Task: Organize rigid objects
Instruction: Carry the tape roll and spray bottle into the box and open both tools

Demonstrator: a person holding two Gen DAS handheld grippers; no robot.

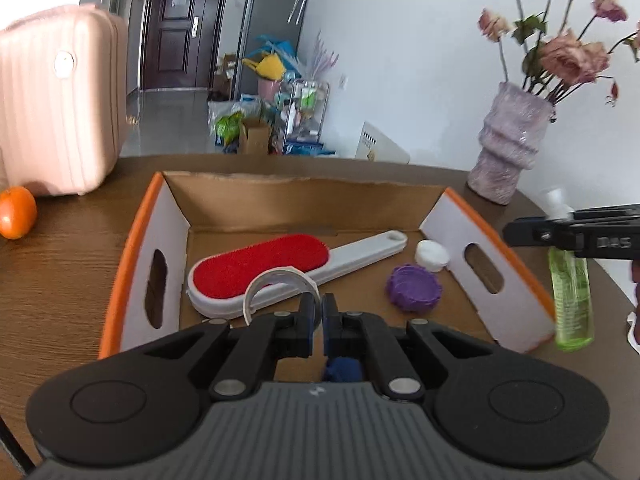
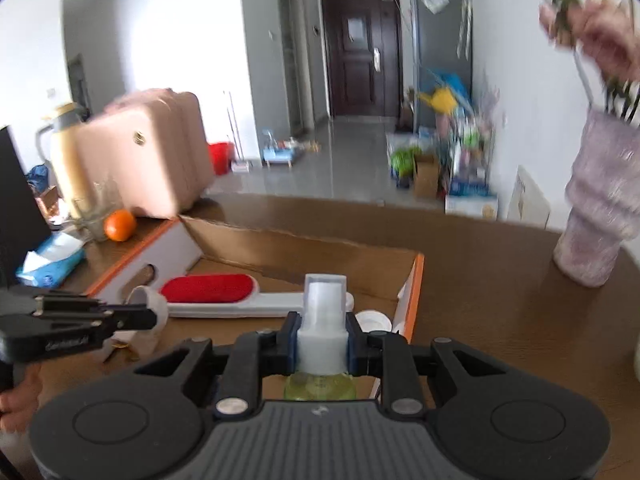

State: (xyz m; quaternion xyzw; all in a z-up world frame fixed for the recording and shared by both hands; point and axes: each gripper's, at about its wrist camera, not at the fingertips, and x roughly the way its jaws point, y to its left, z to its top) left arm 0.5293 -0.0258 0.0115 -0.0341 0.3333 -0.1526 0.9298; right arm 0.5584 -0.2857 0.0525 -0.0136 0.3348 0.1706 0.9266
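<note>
2 grippers carry things toward the cardboard box (image 1: 176,216): the left gripper (image 1: 319,322) is clamped on a white tape ring (image 1: 280,284) above the red brush (image 1: 260,270), the right gripper (image 2: 322,346) pinches a green spray bottle (image 1: 570,300) by its white neck beside the box's right wall; next, I judge, each must be lowered inside and released

The setting is a lived-in home, viewed from a brown wood-grain bench (image 1: 68,248). Indicators: a dark panelled entrance door (image 2: 360,56) at the end of a tiled hallway, a pink suitcase (image 1: 60,100), a vase (image 1: 508,148) of dried flowers, an orange (image 1: 17,218), a thermos jug (image 2: 68,148), and household clutter on the floor (image 1: 272,120).
</note>
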